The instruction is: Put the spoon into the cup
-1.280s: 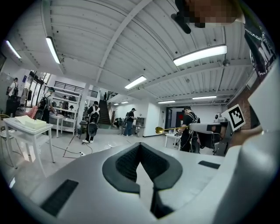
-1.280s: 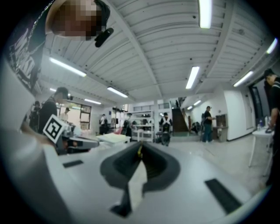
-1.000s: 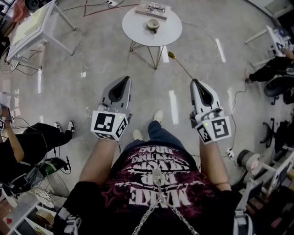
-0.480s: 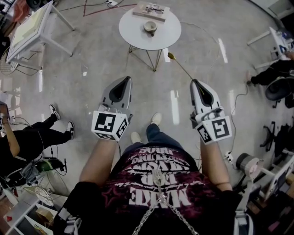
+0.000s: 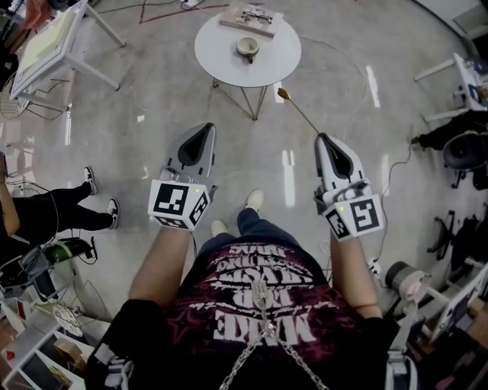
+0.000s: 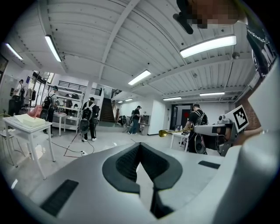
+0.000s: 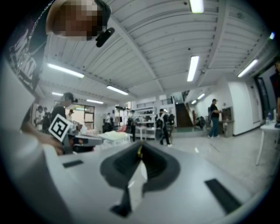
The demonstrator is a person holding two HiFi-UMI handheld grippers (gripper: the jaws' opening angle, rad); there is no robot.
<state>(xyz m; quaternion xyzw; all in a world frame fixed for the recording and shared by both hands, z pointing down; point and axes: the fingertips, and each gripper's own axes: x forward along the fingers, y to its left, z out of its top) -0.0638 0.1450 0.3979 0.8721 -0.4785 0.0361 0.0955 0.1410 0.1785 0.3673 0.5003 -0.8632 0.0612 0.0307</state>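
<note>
A gold long-handled spoon (image 5: 297,110) sticks forward out of my right gripper (image 5: 321,137), which is shut on its handle; its bowl hangs over the floor short of the table. The handle shows as a yellow sliver (image 7: 139,151) between the closed jaws of the right gripper (image 7: 140,144). A small pale cup (image 5: 248,47) stands on the round white table (image 5: 221,57) ahead. My left gripper (image 5: 205,128) is level beside the right one, shut and holding nothing. From the left gripper (image 6: 139,145) view the spoon (image 6: 168,132) appears at the right.
A flat board with glasses (image 5: 250,17) lies at the table's far edge. A white square table (image 5: 46,42) stands at the far left. A person's legs (image 5: 69,217) are at the left; office chairs (image 5: 465,152) and cables are at the right.
The round table has shifted slightly left and nearer in the head view as I walk. The legs at the left have moved. Both grippers keep the same pose.
</note>
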